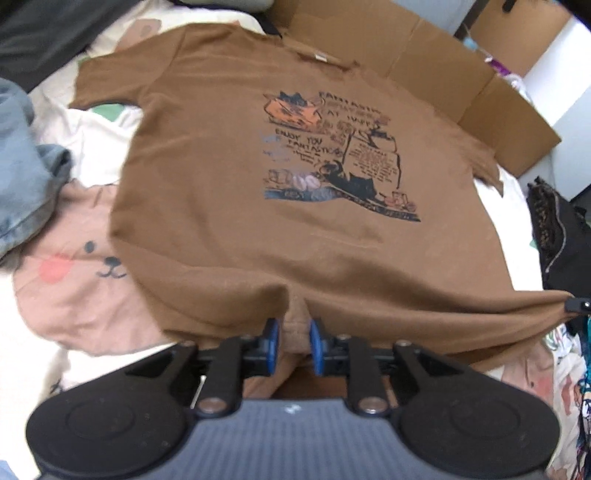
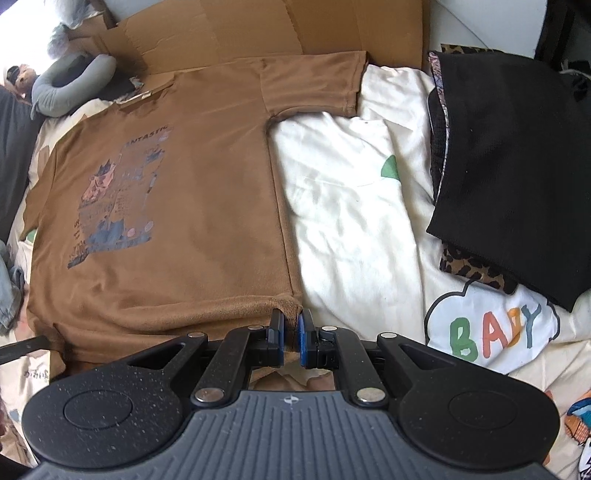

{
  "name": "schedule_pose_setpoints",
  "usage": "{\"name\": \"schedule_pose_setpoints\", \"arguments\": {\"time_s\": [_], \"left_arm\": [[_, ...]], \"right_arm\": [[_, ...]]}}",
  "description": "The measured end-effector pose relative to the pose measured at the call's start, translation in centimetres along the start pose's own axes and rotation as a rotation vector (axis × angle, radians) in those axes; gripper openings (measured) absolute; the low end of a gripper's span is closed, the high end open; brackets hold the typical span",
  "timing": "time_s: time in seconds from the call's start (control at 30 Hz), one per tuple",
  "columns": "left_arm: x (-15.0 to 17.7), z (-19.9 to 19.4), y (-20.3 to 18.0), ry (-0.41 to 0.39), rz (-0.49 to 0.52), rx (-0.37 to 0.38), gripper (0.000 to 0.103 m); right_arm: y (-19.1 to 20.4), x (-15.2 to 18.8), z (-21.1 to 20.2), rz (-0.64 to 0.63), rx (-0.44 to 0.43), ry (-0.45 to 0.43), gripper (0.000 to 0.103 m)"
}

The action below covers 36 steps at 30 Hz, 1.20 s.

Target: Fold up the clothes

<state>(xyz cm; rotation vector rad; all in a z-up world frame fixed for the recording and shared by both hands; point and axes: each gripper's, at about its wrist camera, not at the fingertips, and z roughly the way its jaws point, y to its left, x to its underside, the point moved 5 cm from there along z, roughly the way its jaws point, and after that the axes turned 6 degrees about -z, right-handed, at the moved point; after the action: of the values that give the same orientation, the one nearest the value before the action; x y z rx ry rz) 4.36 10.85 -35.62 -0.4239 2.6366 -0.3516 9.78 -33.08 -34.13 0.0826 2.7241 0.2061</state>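
Left wrist view: we spread the shirt (image 1: 258, 184) flat on the bed (image 2: 351, 206) for folding, left gripper (image 1: 293, 341) jaws slackened around the hem, right gripper (image 2: 290, 338) jaws pinching its corner.

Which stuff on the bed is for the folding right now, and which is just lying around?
For the job:
brown T-shirt
left gripper
right gripper

Just lying around:
black garment
jeans
cardboard
grey neck pillow
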Motion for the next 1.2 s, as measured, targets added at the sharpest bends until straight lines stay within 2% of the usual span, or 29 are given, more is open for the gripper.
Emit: {"name": "schedule_pose_setpoints", "arguments": {"time_s": [0.27, 0.43, 0.5, 0.63, 0.77, 1.07, 1.2], "left_arm": [[2.4, -3.2, 3.4, -0.047, -0.066, 0.007, 0.029], [2.2, -3.0, 3.7, -0.077, -0.109, 0.007, 0.029], [1.6, -2.5, 3.5, -0.09, -0.127, -0.005, 0.027], [0.3, -0.8, 2.8, -0.078, -0.139, 0.038, 0.026], [-1.0, 1.1, 1.5, -0.081, -0.107, 0.049, 0.026], [-2.0, 6.6, 0.7, -0.007, -0.113, 0.042, 0.026], [-2.2, 7.3, 0.6, 0.008, -0.096, 0.048, 0.026]], "right_arm": [[0.0, 0.1, 0.1, -0.016, 0.005, 0.003, 0.006], [0.1, 0.2, 0.2, -0.025, 0.009, 0.005, 0.006], [0.1, 0.2, 0.2, -0.028, 0.011, 0.007, 0.006], [0.0, 0.3, 0.3, -0.031, 0.016, 0.012, 0.006], [0.0, 0.4, 0.4, -0.034, 0.021, 0.017, 0.006], [0.0, 0.6, 0.8, -0.044, 0.031, 0.032, 0.006], [-0.1, 0.8, 1.1, -0.041, 0.031, 0.039, 0.006]]}}
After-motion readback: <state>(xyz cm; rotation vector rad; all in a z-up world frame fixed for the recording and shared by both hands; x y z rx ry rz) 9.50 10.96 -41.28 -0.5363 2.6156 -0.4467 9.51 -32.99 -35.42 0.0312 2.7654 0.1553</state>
